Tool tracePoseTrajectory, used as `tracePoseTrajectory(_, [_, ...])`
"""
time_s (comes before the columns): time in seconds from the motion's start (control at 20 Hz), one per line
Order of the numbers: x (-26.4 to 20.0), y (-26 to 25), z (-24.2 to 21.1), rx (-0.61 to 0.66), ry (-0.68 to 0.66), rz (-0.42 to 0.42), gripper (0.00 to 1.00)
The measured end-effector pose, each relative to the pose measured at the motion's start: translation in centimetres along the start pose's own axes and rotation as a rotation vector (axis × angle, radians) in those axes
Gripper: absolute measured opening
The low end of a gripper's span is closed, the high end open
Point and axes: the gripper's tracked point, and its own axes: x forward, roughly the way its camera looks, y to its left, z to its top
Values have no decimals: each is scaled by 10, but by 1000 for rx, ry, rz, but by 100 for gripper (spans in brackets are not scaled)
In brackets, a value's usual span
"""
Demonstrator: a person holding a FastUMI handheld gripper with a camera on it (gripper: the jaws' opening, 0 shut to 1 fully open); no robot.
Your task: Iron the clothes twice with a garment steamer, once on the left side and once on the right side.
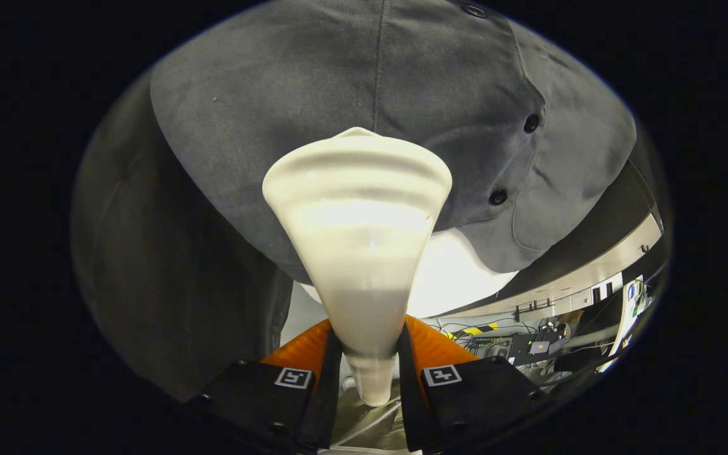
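Note:
A grey button-up shirt [313, 101] hangs just beyond the fingers, with its placket and dark buttons [531, 122] to the right of the steamer. My gripper [369, 354] is shut on the narrow neck of a white garment steamer [357, 221]. The steamer's wide, cone-shaped head points forward at the shirt's lower front panel, left of the button row. Its top edge overlaps the fabric; contact cannot be judged. The shirt's hem curves just behind the steamer head, and a sleeve [168, 265] hangs to the left.
Below the hem shows a bright white surface [459, 278]. Further right and lower lies a room with a long counter [591, 272], cables and equipment on the floor [528, 344], and a yellow-black striped marking [474, 330].

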Motion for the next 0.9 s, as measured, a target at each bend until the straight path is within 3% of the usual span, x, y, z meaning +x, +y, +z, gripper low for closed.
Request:
tracePoseTrajectory(0.45, [-15,-10,-3,29,-20,0,50])
tracePoseTrajectory(0.9, [-93,-26,35,59,-153,6,50])
